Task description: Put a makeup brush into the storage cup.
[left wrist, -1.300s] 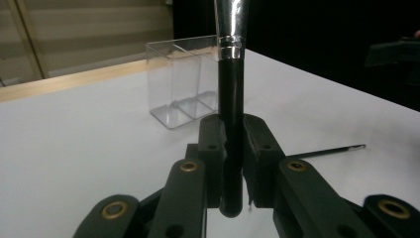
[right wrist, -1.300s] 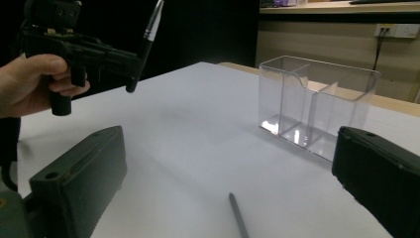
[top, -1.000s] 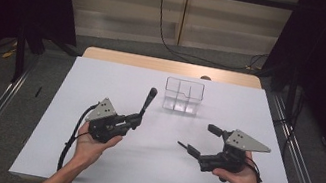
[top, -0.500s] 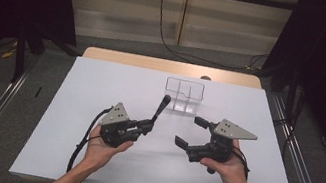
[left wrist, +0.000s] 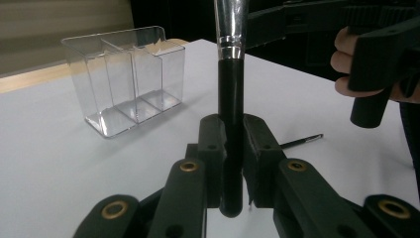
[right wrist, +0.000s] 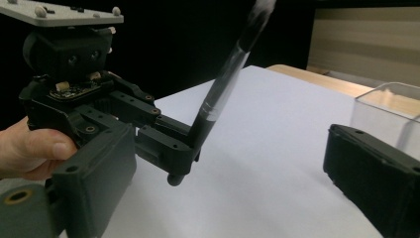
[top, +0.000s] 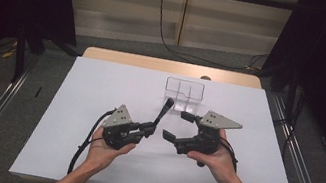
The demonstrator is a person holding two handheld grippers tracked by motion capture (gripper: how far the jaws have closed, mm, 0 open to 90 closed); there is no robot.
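Note:
A makeup brush (top: 164,112) with a black handle and silver ferrule stands tilted up and away from me, and my left gripper (top: 149,128) is shut on its lower handle. In the left gripper view the handle (left wrist: 231,114) rises between the closed jaws (left wrist: 232,144). My right gripper (top: 178,126) sits just right of the brush, open. Its jaws have just been closing a little, with nothing between them. In the right gripper view the brush (right wrist: 223,94) and the left gripper (right wrist: 163,144) lie ahead of my wide jaws (right wrist: 233,193).
A clear divided organizer (top: 184,94) stands on the white table sheet (top: 72,106) just behind both grippers. A thin dark stick (left wrist: 302,142) lies flat on the sheet under the right hand. Wooden table edge (top: 131,59) at the back, metal rails at both sides.
My right gripper has moved left toward the brush and its jaws have narrowed slightly. The left gripper has shifted a little toward the centre, still holding the brush.

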